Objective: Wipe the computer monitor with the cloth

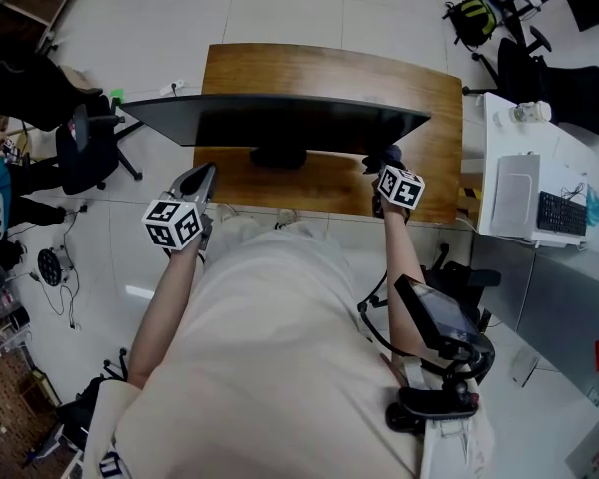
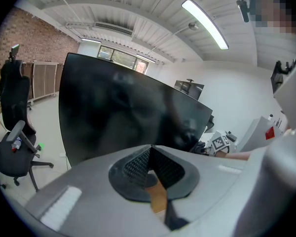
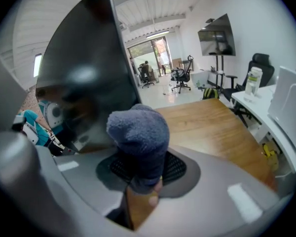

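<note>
A wide black monitor (image 1: 280,123) stands on a wooden desk (image 1: 329,73); its dark screen (image 2: 118,112) fills the left gripper view and rises at the left of the right gripper view (image 3: 84,78). My right gripper (image 1: 384,161) is shut on a bunched blue-grey cloth (image 3: 139,142), held near the screen's lower right corner. Whether the cloth touches the glass is unclear. My left gripper (image 1: 198,181) sits by the screen's lower left, its jaws closed together (image 2: 150,169) with nothing between them.
Black office chairs (image 1: 90,148) stand left of the desk (image 3: 212,127). At the right is a white table (image 1: 539,193) with a keyboard and a bottle (image 3: 253,83). More chairs and a backpack (image 1: 471,18) are beyond the desk. The person's torso fills the lower head view.
</note>
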A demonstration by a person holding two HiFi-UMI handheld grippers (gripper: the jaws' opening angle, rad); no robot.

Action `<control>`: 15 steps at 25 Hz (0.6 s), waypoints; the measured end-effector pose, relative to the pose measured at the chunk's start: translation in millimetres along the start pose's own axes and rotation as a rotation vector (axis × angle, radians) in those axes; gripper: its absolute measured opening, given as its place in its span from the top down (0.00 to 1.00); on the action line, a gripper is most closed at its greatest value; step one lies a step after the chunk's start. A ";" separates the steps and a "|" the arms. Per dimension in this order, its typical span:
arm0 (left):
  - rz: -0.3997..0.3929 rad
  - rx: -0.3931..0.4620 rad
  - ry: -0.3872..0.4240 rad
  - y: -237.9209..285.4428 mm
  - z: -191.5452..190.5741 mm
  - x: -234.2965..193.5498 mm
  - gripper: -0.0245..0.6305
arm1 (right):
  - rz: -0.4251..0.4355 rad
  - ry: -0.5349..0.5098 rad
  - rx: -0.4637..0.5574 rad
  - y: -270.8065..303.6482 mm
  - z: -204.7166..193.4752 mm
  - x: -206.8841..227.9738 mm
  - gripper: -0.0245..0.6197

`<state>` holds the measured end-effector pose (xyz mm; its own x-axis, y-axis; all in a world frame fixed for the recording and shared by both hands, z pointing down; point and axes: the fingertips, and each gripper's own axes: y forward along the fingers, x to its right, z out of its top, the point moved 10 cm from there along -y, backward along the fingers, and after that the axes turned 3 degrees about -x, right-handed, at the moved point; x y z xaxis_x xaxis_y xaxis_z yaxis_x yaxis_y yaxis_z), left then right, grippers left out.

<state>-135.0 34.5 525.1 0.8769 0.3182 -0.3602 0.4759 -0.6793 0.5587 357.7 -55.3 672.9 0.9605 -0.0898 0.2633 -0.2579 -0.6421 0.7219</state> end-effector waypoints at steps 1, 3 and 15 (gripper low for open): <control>0.003 -0.001 0.000 -0.8 -0.3 -0.7 0.98 | -0.002 0.002 -0.006 4.7 -4.8 1.5 0.80; 0.009 -0.004 -0.001 -2.7 -1.0 -2.1 0.98 | -0.007 0.004 -0.016 13.3 -13.1 4.0 0.80; 0.071 -0.045 -0.031 -26.9 -19.5 -21.2 0.98 | -0.010 -0.018 -0.030 52.2 -55.7 13.9 0.80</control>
<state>-165.1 59.0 532.3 0.9064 0.2496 -0.3408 0.4159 -0.6686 0.6164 351.8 -47.7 749.9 0.9648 -0.0968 0.2445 -0.2506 -0.6201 0.7434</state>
